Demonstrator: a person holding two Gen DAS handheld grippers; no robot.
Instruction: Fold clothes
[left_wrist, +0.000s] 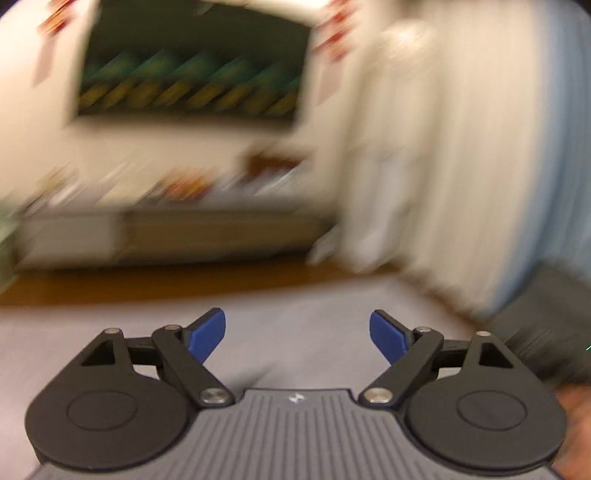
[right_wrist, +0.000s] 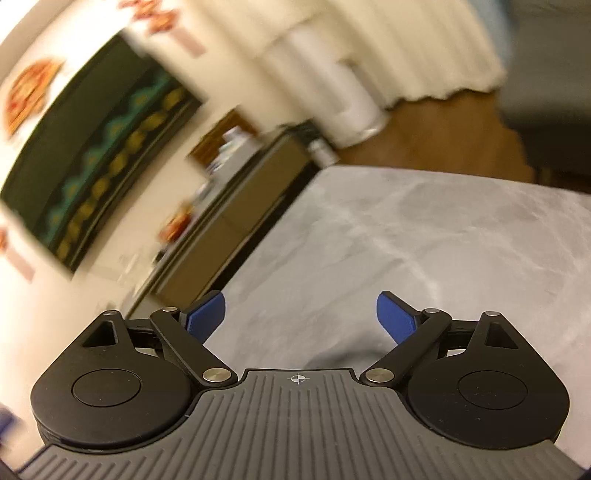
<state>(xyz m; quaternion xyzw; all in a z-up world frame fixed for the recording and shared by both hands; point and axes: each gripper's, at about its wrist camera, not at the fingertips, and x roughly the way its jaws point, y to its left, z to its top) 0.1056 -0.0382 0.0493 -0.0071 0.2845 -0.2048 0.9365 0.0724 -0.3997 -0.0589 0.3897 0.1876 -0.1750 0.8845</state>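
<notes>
My left gripper (left_wrist: 297, 334) is open and empty, its blue fingertips (left_wrist: 207, 336) wide apart above a pale grey sheet-covered surface (left_wrist: 295, 314). A dark grey garment (left_wrist: 546, 332) lies at the right edge of the left wrist view, beside the gripper and apart from it. My right gripper (right_wrist: 301, 319) is open and empty, held above the same wrinkled grey surface (right_wrist: 424, 240). No garment is clear in the right wrist view. Both views are motion-blurred.
A TV (left_wrist: 192, 66) hangs on a white wall above a low cabinet (left_wrist: 166, 236) with small items on top. Cream curtains (left_wrist: 424, 147) hang at the right. Brown wooden floor (right_wrist: 424, 133) lies past the surface's far edge. A hand (left_wrist: 576, 417) shows at lower right.
</notes>
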